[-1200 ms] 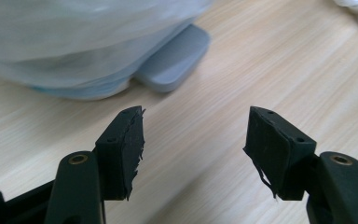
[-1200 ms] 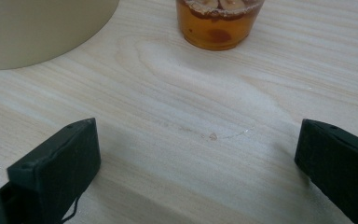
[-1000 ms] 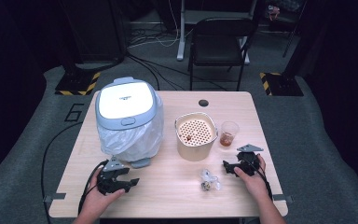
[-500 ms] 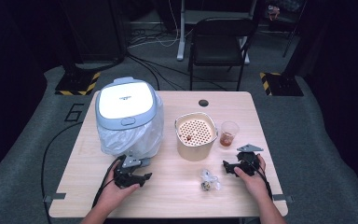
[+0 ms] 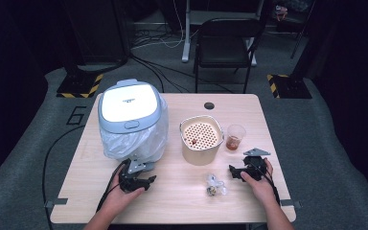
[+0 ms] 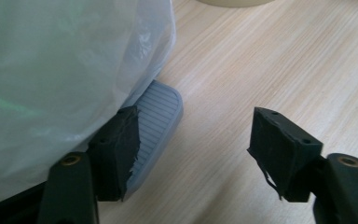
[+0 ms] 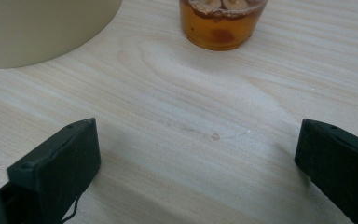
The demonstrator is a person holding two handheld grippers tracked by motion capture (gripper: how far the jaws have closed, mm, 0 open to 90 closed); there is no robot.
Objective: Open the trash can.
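Grey ribbed pedal point(image 6: 161, 114) at the foot of the bag-lined bin point(image 5: 131, 117) lies just beside the left tongs point(image 5: 146, 182), jaws apart, 1 jaw against the pedal's edge. Right tongs point(image 5: 233, 169) gape over bare counter point(image 5: 172, 201), well short of the amber cup point(image 7: 222, 21) and cream pot point(image 5: 201, 139)

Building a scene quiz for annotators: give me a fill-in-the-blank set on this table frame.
1. The left gripper is open beside the bin's grey ____.
2. The bin is lined with a clear plastic ____.
3. The plastic cup of brown liquid stands to the ____ of the perforated container.
4. The right gripper has its fingers ____.

Missing words: pedal; bag; right; open
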